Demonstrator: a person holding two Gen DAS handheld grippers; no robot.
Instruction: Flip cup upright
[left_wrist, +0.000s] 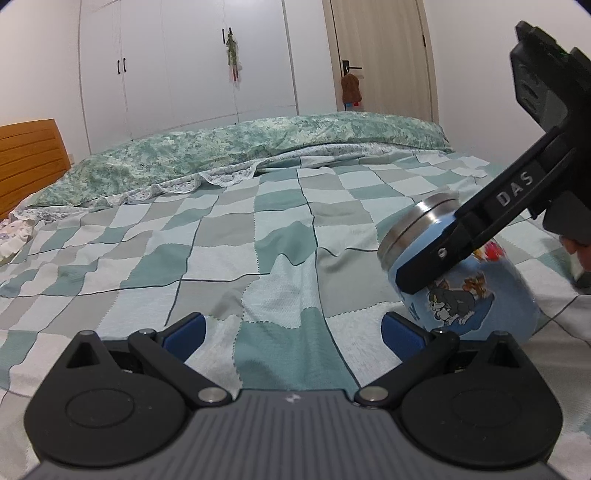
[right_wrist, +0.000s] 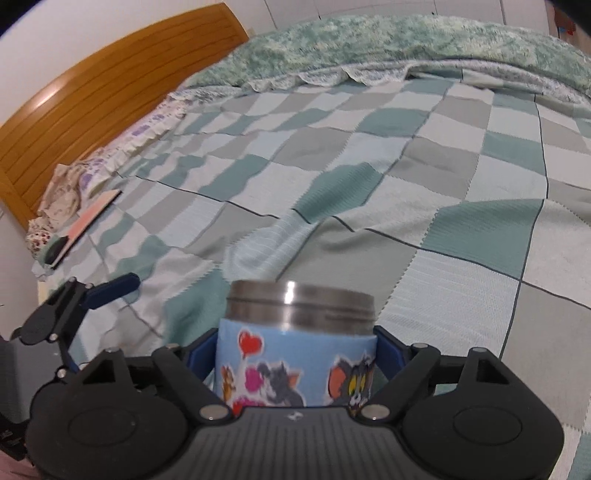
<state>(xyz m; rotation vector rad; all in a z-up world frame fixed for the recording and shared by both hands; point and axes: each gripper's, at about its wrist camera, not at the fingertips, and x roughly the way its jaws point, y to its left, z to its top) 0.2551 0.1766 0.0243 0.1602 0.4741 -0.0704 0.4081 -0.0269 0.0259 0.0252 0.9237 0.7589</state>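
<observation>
The cup (left_wrist: 458, 284) is light blue with cartoon cat-and-mouse stickers and a steel rim. In the left wrist view it is tilted over the checked bedspread at the right, rim pointing up and left. My right gripper (left_wrist: 424, 266) is shut on the cup's body. In the right wrist view the cup (right_wrist: 295, 354) sits between the blue pads (right_wrist: 199, 354), steel rim pointing away from the camera. My left gripper (left_wrist: 291, 328) is open and empty, low over the bedspread just left of the cup. It also shows in the right wrist view (right_wrist: 110, 288) at the left.
The bed is covered by a green, grey and white checked bedspread (left_wrist: 258, 229). A folded green floral quilt (left_wrist: 240, 147) lies along the far side. A wooden headboard (right_wrist: 92, 96) and a flat pink and black object (right_wrist: 85, 225) are at the left. Wardrobes and a door stand behind.
</observation>
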